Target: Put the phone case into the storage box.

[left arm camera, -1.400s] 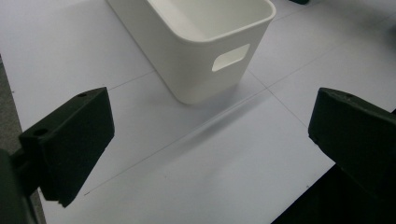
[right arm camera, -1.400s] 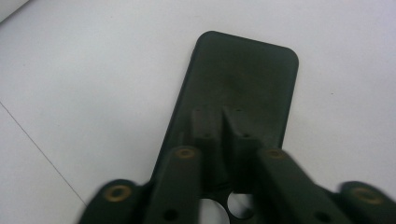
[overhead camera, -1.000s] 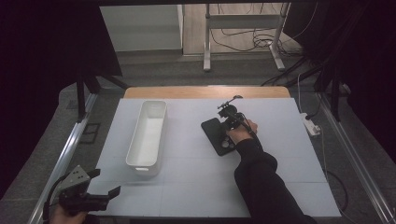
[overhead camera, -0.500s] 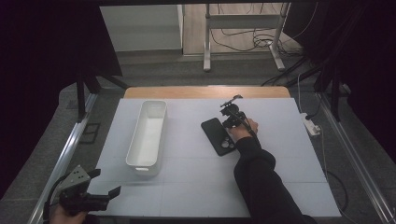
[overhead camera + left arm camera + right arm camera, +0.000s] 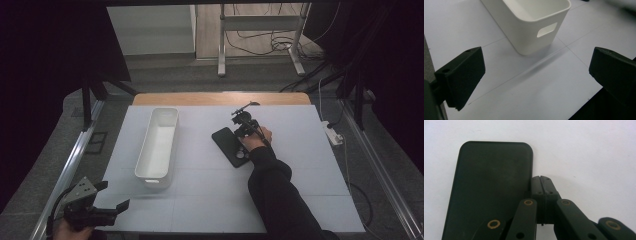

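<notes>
Right gripper is resting clenched with nothing between its jaws, tips pressing beside the long edge of the black phone — phone lying flat on the white surface, right of the white bin. Likely nudging it; keeping the tips low and square to the edge is advisable. Left gripper is idling released near the bin.
</notes>
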`<act>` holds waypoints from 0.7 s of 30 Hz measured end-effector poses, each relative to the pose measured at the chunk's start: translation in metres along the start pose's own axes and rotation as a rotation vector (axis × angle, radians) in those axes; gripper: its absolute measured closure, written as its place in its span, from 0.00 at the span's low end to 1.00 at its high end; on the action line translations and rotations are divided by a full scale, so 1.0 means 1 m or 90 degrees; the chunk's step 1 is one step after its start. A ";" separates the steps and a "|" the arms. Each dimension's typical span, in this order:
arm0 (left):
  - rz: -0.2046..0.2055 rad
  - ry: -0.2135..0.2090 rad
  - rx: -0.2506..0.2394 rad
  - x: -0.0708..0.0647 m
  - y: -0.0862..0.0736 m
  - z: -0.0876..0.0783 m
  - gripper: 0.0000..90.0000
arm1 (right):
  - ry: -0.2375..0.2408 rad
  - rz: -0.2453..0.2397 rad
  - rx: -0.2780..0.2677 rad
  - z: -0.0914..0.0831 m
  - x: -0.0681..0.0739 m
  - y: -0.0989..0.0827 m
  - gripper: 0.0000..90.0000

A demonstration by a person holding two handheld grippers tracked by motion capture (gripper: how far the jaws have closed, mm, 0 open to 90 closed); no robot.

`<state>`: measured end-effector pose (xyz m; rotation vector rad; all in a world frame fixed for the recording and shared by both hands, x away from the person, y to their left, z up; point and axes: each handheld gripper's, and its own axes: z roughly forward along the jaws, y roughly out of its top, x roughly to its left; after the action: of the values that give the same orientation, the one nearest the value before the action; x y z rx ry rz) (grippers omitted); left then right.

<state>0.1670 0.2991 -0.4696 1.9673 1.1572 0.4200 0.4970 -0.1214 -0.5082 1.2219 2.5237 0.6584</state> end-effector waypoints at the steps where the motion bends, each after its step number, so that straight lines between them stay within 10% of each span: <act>1: 0.000 0.000 0.000 0.000 0.000 0.000 0.01 | 0.007 -0.001 0.000 0.000 0.001 0.001 0.99; 21: 0.003 0.001 0.001 0.000 0.000 0.000 0.01 | 0.038 -0.029 -0.009 0.011 0.027 0.016 0.99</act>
<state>0.1670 0.2986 -0.4696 1.9712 1.1545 0.4223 0.4955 -0.0880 -0.5111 1.1524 2.5826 0.7111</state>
